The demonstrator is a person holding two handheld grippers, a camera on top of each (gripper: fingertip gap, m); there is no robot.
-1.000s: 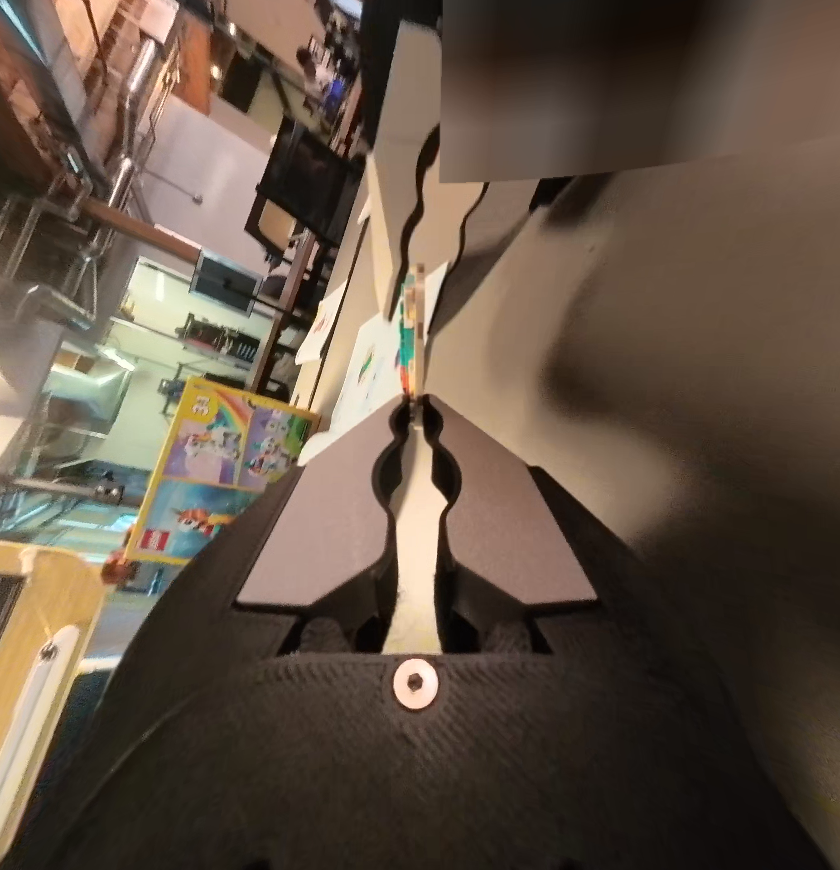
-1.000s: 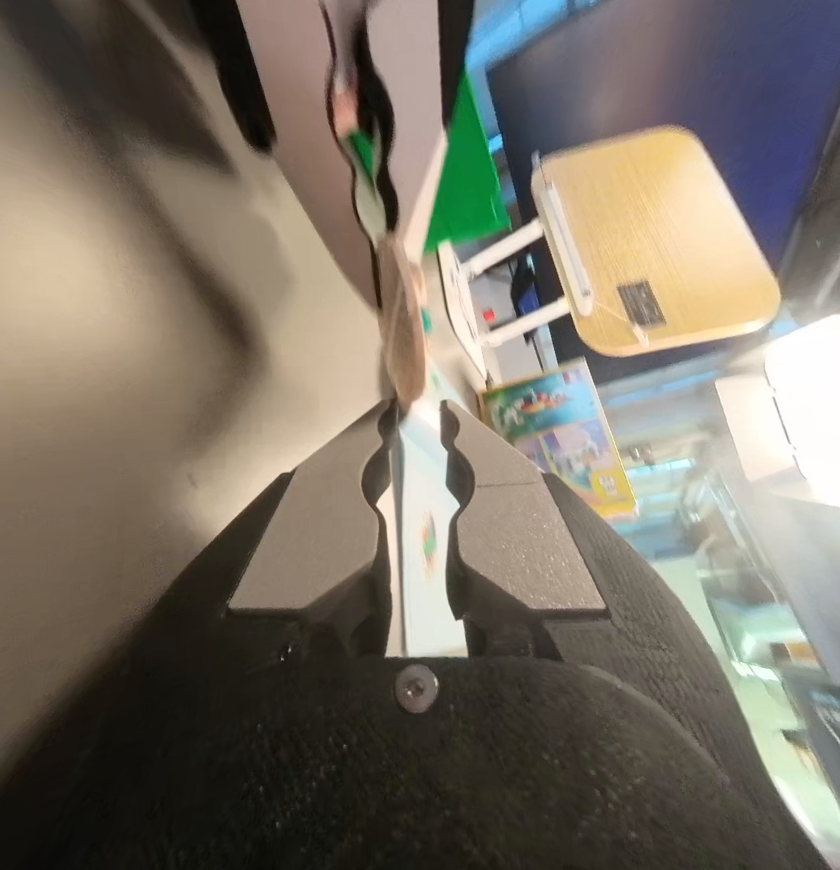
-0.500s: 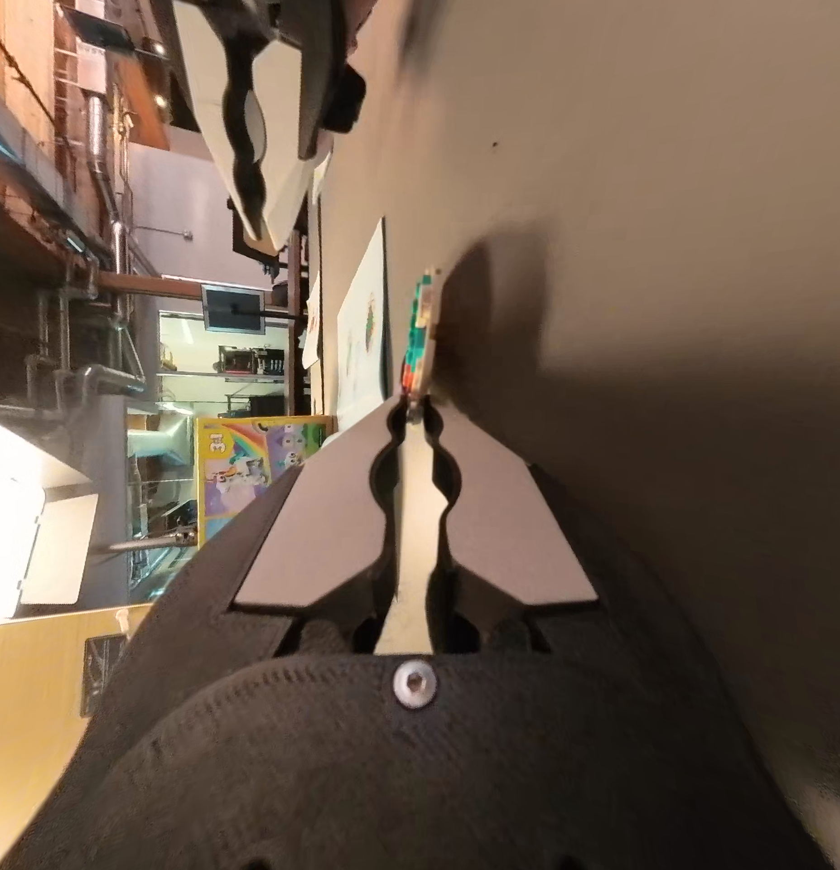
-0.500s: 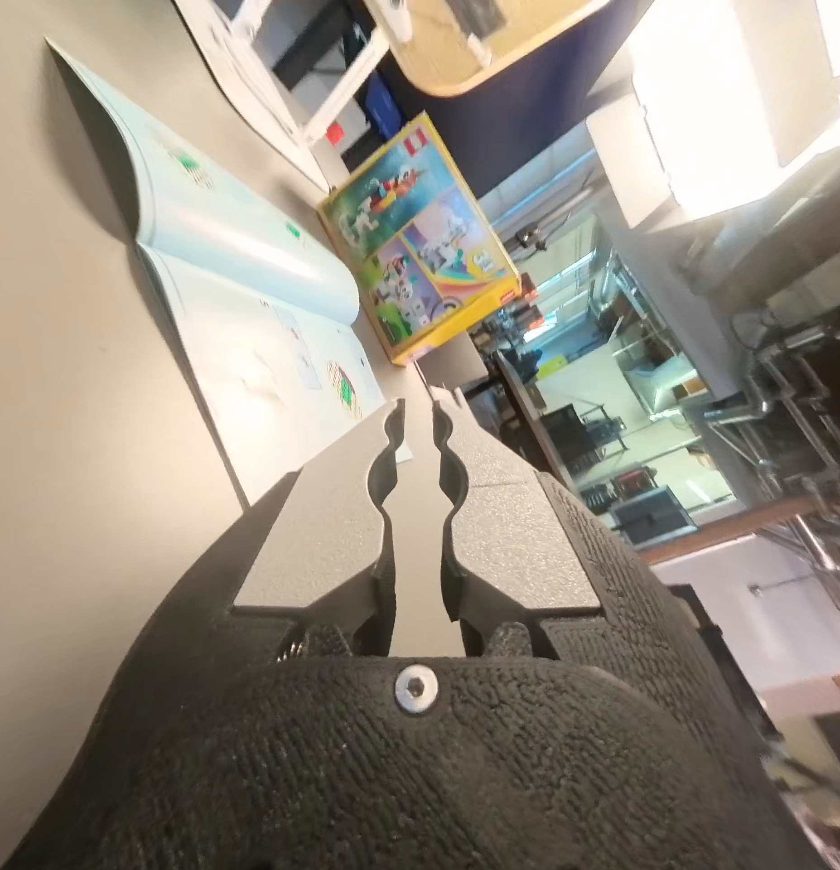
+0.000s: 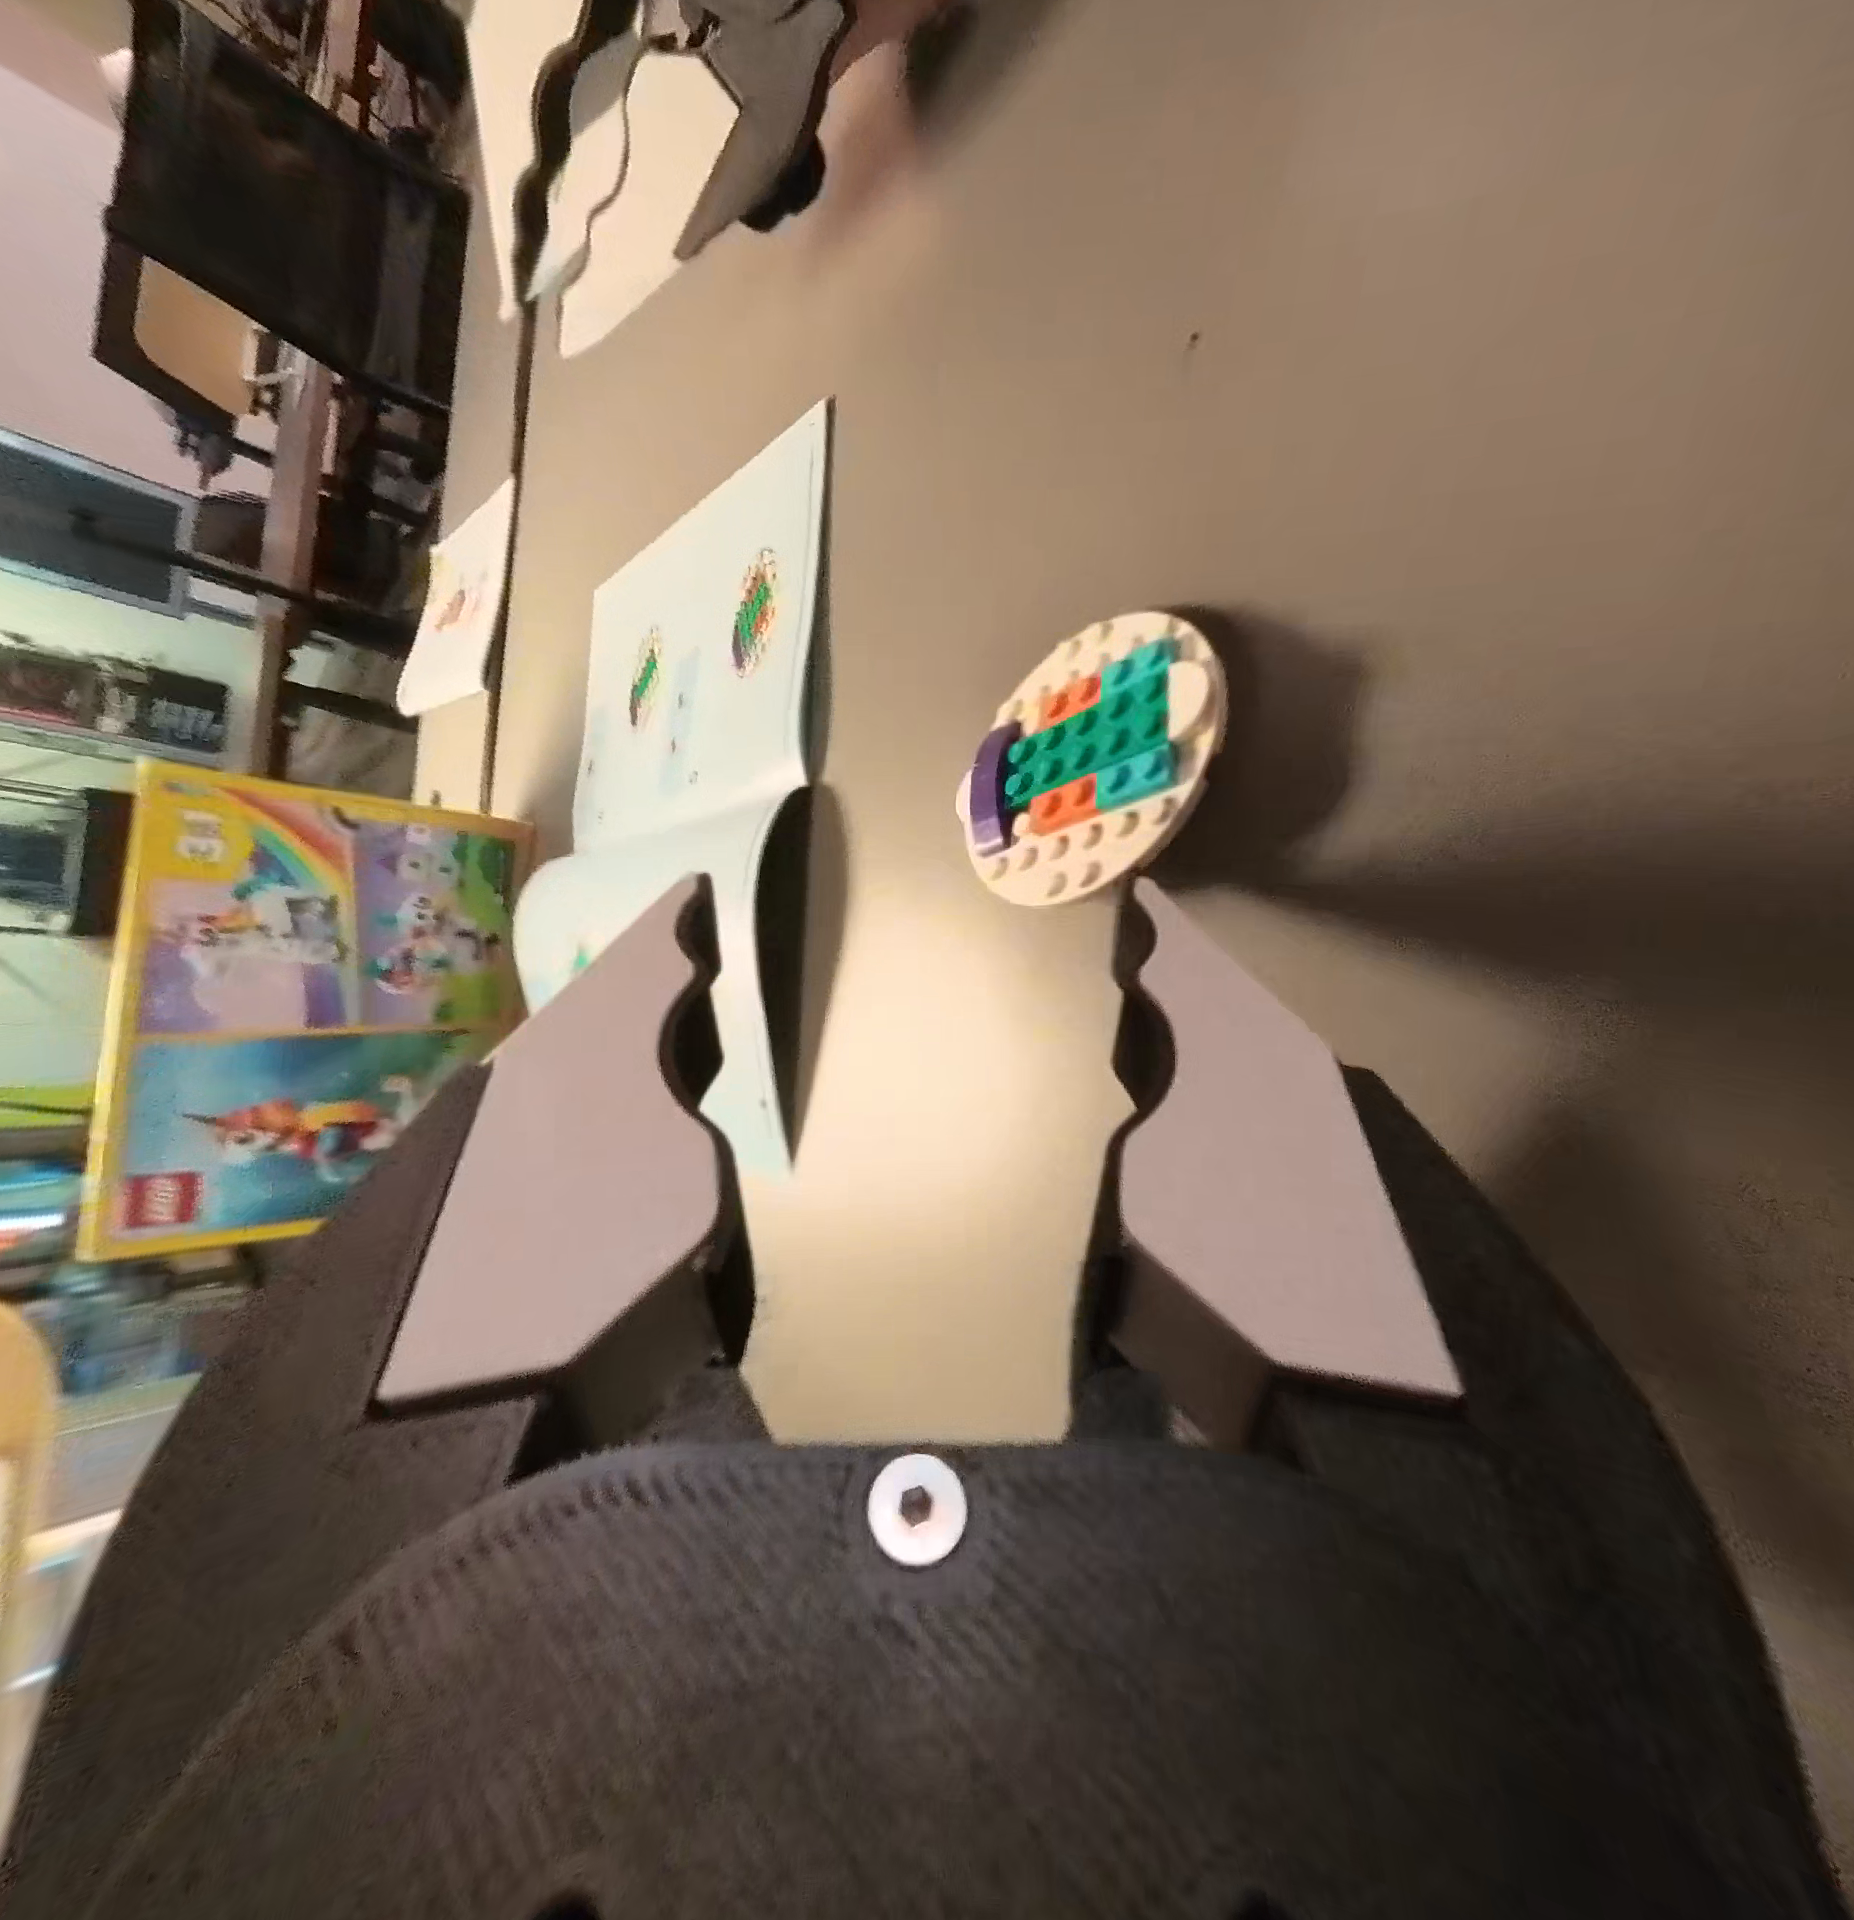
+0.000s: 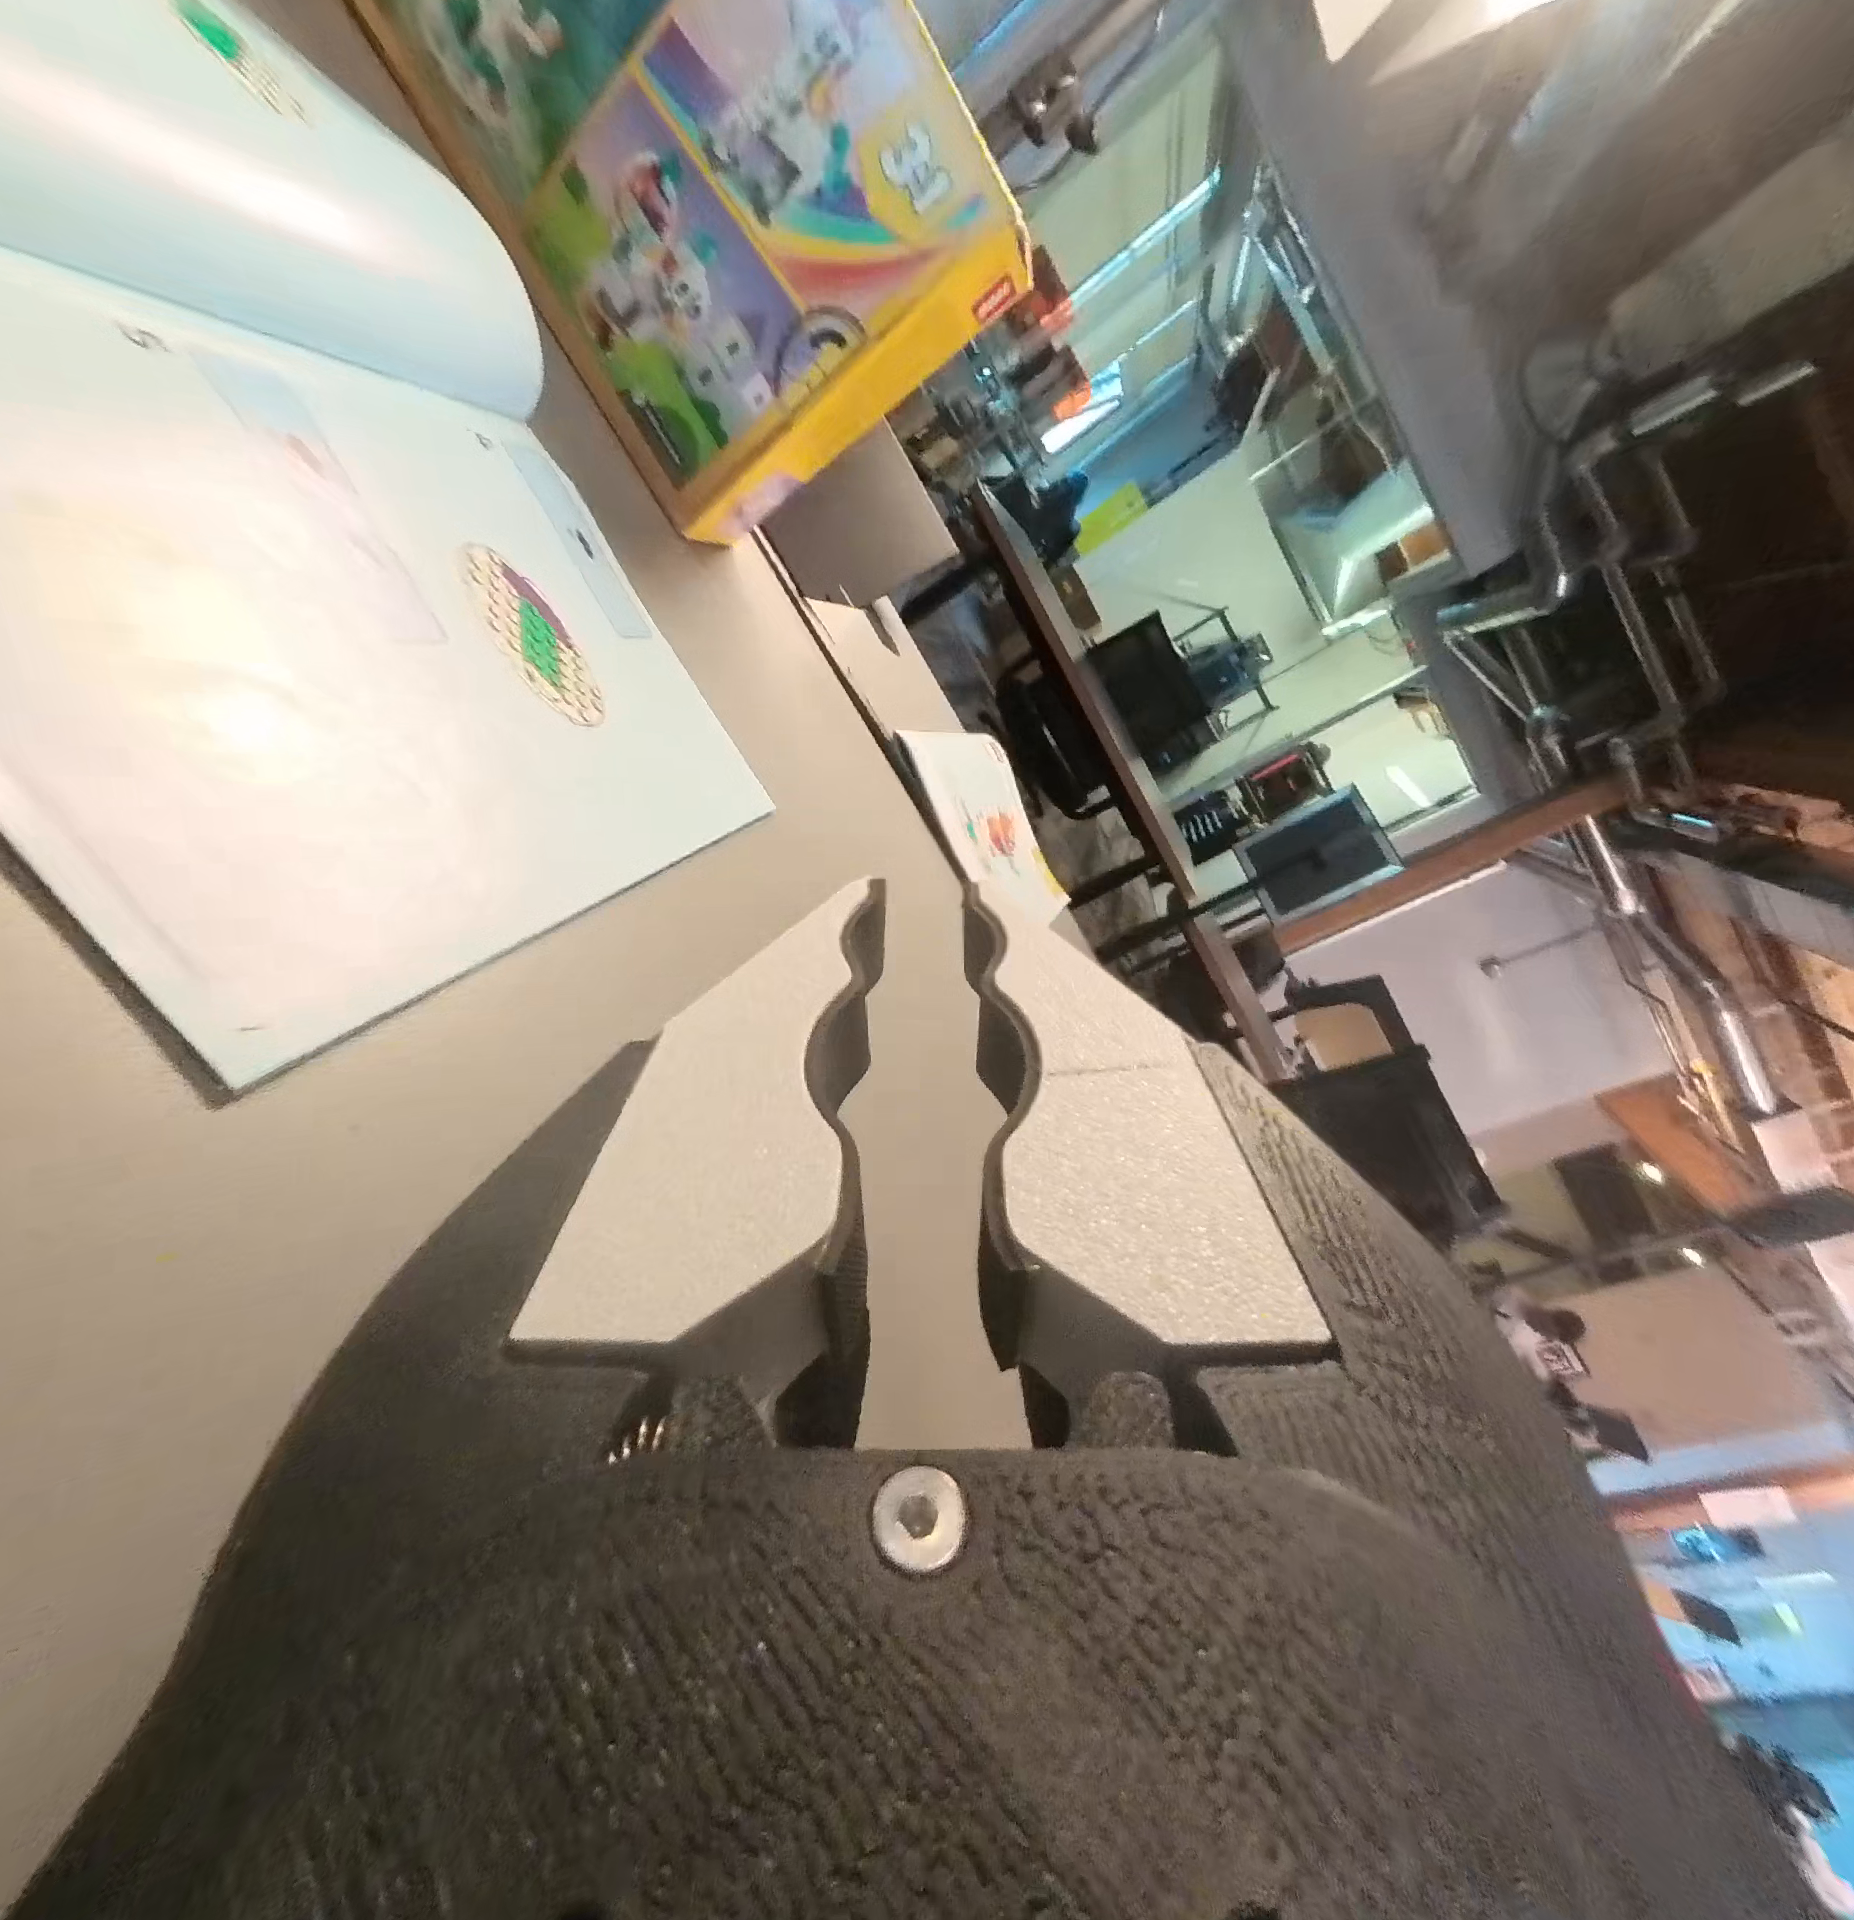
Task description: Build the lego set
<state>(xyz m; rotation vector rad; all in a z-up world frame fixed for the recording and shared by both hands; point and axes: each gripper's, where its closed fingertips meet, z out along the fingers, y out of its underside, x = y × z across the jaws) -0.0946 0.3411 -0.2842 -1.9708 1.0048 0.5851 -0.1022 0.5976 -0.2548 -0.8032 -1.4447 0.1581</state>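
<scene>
The left gripper (image 5: 918, 894) is spread wide and empty; the round lego plate (image 5: 1094, 753) lies on the desk (image 5: 1422, 416) just beyond its right fingertip, the open instruction booklet (image 5: 705, 665) beyond its left. The right gripper (image 6: 923, 899) is slightly parted, empty.

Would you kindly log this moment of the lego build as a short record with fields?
left gripper: open, empty, just short of the round plate
right gripper: jaws slightly apart, nothing between them; also seen at the top of the left wrist view
round plate: cream, lying flat on the table, carrying teal, green and orange bricks and a purple arch piece
instruction booklet: open, beside the plate
lego box: yellow, standing at the table's far edge
loose sheet: beyond the booklet
</scene>
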